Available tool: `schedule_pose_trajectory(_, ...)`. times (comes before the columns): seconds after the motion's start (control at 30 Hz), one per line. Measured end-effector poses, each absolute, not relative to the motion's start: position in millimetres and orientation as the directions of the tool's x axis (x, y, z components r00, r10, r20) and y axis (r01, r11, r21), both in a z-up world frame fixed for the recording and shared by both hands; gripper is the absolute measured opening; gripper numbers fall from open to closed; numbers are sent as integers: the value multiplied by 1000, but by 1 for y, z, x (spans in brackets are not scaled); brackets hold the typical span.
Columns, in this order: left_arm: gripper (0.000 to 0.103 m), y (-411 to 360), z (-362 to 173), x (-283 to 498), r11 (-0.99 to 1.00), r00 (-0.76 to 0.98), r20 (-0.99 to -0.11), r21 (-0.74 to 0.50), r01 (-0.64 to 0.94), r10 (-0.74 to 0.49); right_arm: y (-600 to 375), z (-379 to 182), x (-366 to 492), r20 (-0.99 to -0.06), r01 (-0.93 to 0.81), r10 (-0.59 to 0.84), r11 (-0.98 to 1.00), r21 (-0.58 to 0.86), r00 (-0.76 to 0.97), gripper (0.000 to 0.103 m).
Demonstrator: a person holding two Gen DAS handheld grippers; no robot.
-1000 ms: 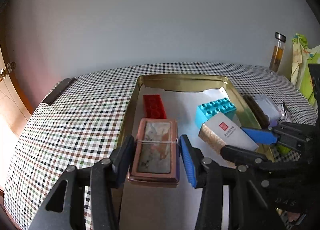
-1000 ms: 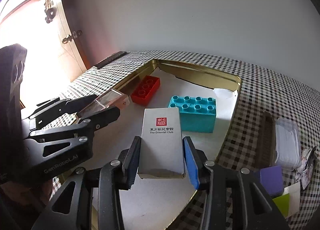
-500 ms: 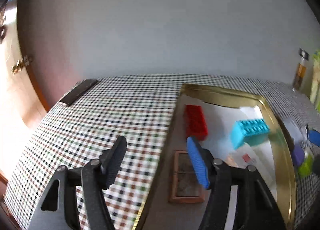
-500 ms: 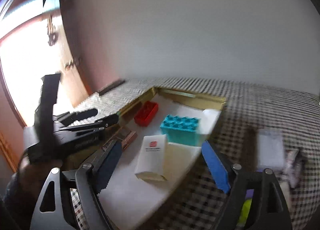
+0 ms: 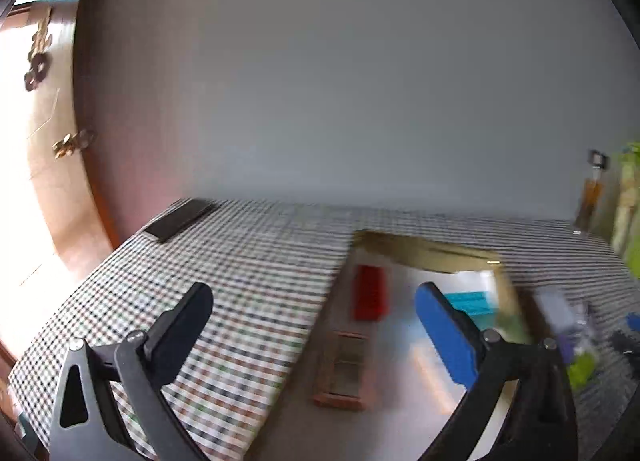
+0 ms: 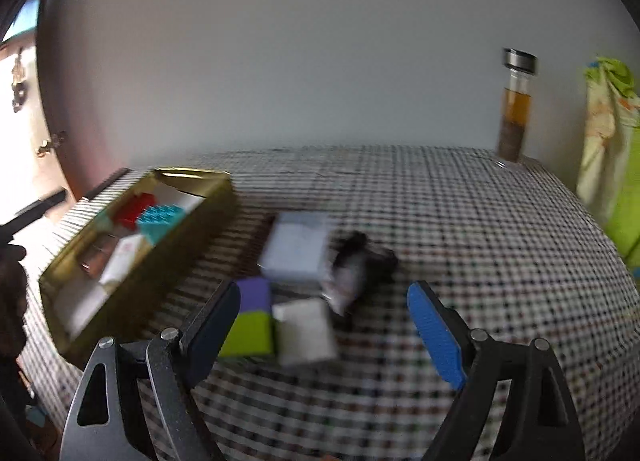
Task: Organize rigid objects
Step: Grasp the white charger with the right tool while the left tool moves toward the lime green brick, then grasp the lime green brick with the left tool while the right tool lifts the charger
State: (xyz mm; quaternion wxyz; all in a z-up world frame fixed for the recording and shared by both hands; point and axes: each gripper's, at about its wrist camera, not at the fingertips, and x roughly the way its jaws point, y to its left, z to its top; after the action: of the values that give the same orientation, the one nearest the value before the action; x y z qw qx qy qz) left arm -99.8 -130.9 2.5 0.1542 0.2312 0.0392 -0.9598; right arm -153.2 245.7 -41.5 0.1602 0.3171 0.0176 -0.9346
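Note:
A gold tray [image 5: 424, 249] on the checked tablecloth holds a red brick [image 5: 370, 297], a teal brick [image 5: 470, 301], a brown framed box [image 5: 344, 371] and a white card box [image 6: 124, 257]. My left gripper [image 5: 316, 327] is open and empty, raised over the tray's left edge. My right gripper [image 6: 326, 323] is open and empty above loose things beside the tray [image 6: 132, 293]: a purple and green block [image 6: 250, 319], a white block [image 6: 306, 331], a clear plastic box [image 6: 296, 249] and a dark crumpled item [image 6: 362, 261]. Both views are blurred.
A glass bottle with amber liquid [image 6: 516, 105] stands at the table's back right. Green patterned cloth [image 6: 612, 149] hangs at the right. A dark flat bar [image 5: 180, 219] lies at the table's back left. A wooden door [image 5: 40, 141] is on the left.
Both grippers let go of their boxes, opened wide and pulled back from the tray. The right gripper swung right over the loose things beside the tray.

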Motion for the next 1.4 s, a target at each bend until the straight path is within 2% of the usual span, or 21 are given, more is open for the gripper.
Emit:
schedule_pose_trajectory(0.2, 103, -59, 3, -78, -985, -898, -413, -18, 174, -151, 247, -62, -155, -670, 326, -256, -945, 21, -697, 87)
schedule_pose_trajectory(0.57, 103, 18, -28, -91, -999, -865, -499, 6, 50, -46, 239, -72, -163, -714, 373, -286, -927, 38, -639, 87)
schedule_pose_trajectory(0.67, 103, 23, -30, -91, -999, -860, -510, 2, 36, -32, 237, -75, -167, -730, 381, -296, -923, 52, -617, 76)
schedule_pose_trajectory(0.83, 103, 35, -32, -93, -1000, -856, -516, 3, 7, -8, 231, -78, -173, -744, 389, -311, -918, 75, -591, 73)
schedule_pose_trajectory(1.0, 103, 43, -37, -95, -1000, -850, -526, 16, -13, 3, 223, -81, -174, -757, 419, -326, -905, 77, -566, 42)
schedule_pose_trajectory(1.27, 102, 64, -39, -98, -996, -848, -530, 48, -72, 36, 246, -63, -158, -668, 338, -328, -933, 121, -668, 40)
schedule_pose_trajectory(1.33, 96, 71, -40, -104, -994, -835, -549, 59, -96, 48, 252, -58, -153, -643, 304, -307, -945, 120, -702, 40)
schedule_pose_trajectory(1.4, 95, 76, -42, -111, -992, -823, -565, 54, -114, 64, 256, -55, -152, -630, 279, -296, -952, 129, -718, 40)
